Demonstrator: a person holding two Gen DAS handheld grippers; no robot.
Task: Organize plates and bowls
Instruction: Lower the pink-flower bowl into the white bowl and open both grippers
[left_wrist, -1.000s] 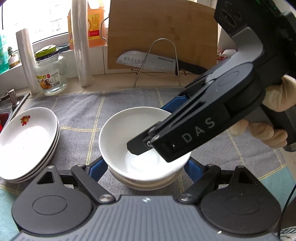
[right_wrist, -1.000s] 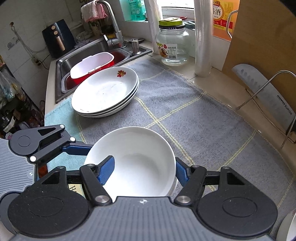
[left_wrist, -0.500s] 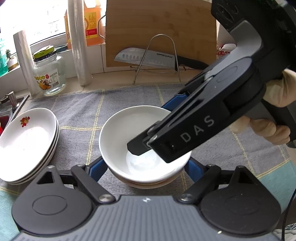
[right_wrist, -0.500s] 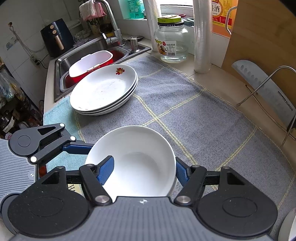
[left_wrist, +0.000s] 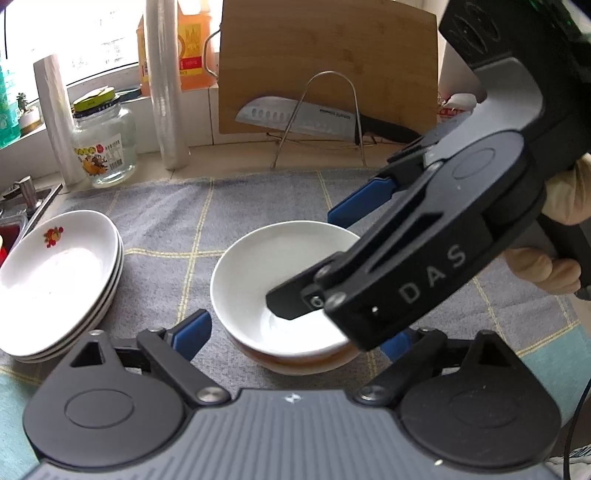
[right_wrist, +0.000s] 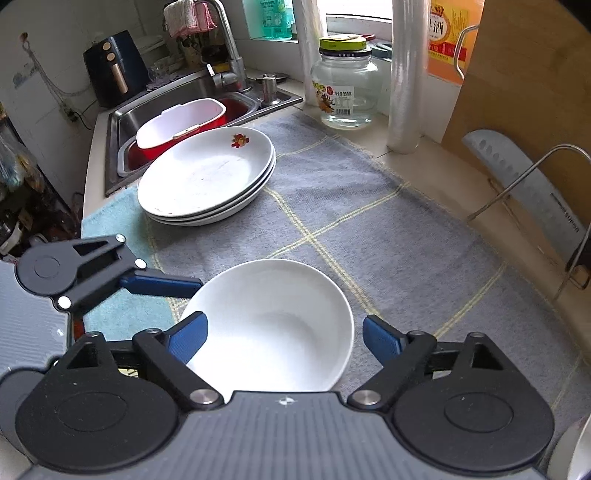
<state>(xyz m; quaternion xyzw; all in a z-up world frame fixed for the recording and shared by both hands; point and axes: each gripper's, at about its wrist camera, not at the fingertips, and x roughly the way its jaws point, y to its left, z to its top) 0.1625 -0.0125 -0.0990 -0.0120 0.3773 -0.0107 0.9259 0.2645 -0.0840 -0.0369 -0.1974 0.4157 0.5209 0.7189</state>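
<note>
A white bowl (left_wrist: 266, 280) rests nested on another bowl on the grey checked mat (left_wrist: 258, 199); it also shows in the right wrist view (right_wrist: 273, 325). A stack of white plates (left_wrist: 55, 273) with a fruit print lies left of it, also seen in the right wrist view (right_wrist: 207, 177). My left gripper (left_wrist: 295, 338) is open, its blue fingers either side of the bowl's near rim. My right gripper (right_wrist: 284, 338) is open, its fingers apart from the bowl's sides, and it hangs over the bowl in the left wrist view.
A sink (right_wrist: 166, 107) with a red-and-white tub lies beyond the plates. A glass jar (left_wrist: 103, 144), film rolls (left_wrist: 166, 85), a wooden board (left_wrist: 325, 62) and a knife (left_wrist: 295, 118) on a wire rack line the back. The mat's teal edge (left_wrist: 565, 343) is at right.
Both grippers have drawn back and up from the bowl. The right gripper's fingers now stand wider and clear of the bowl's sides. The bowl stays on the lower bowl.
</note>
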